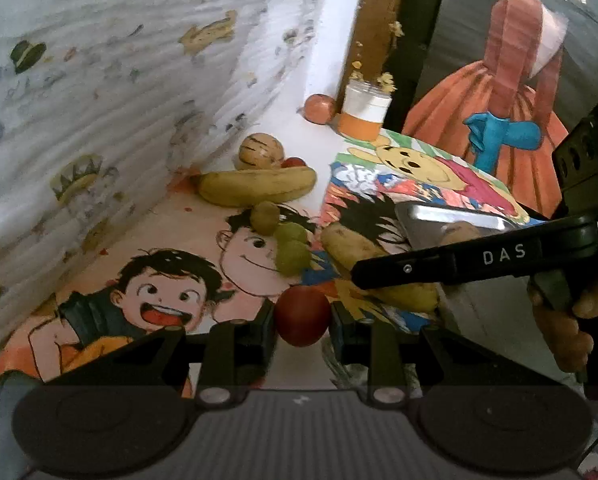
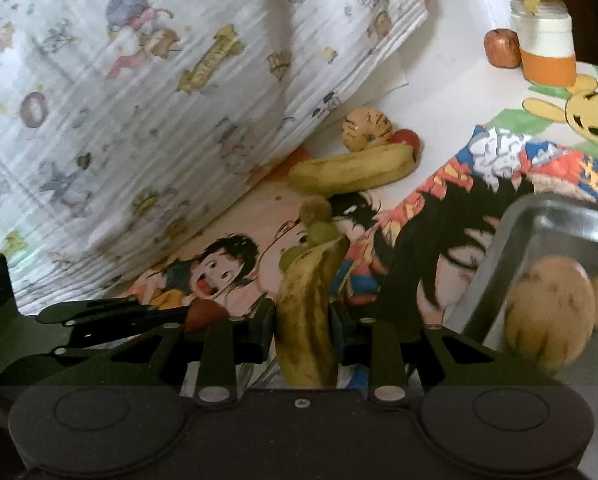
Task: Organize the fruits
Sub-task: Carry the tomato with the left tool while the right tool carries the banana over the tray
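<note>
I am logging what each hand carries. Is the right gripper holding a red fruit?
No. In the right wrist view the right gripper is shut on a spotted yellow banana; the red fruit sits in the left gripper.

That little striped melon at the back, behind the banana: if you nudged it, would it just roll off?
Probably it would roll: the melon looks nearly round with a smooth rind. The banana lying right in front and the red fruit beside it would likely stop it rolling forward. It seems firm, so the grippers should not crush it.
</note>
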Demonstrator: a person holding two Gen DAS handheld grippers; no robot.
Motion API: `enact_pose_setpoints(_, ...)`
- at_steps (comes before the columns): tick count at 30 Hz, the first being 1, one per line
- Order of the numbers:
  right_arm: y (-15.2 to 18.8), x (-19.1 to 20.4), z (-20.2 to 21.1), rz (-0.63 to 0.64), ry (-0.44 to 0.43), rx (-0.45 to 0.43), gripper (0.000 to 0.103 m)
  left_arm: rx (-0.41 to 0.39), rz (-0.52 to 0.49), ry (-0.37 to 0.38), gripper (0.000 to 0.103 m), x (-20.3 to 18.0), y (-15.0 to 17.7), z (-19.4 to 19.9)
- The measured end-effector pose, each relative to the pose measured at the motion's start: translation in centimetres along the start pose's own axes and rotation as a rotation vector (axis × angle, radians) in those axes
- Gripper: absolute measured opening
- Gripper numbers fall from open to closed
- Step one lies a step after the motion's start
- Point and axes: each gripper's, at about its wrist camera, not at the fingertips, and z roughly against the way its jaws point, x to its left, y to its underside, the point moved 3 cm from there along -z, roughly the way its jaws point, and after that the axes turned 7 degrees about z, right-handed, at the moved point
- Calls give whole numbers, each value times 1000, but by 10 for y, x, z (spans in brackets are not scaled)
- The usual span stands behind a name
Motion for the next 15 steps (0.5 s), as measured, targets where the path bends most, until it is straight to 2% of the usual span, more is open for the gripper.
enact_pose_setpoints(10, 41, 2, 63, -101, -21, -98, 31, 13, -18, 25, 31, -28, 14, 14)
enact_pose_setpoints(15, 58, -6, 103, -144, 16, -161, 31, 15, -58, 63, 31, -53, 15, 13)
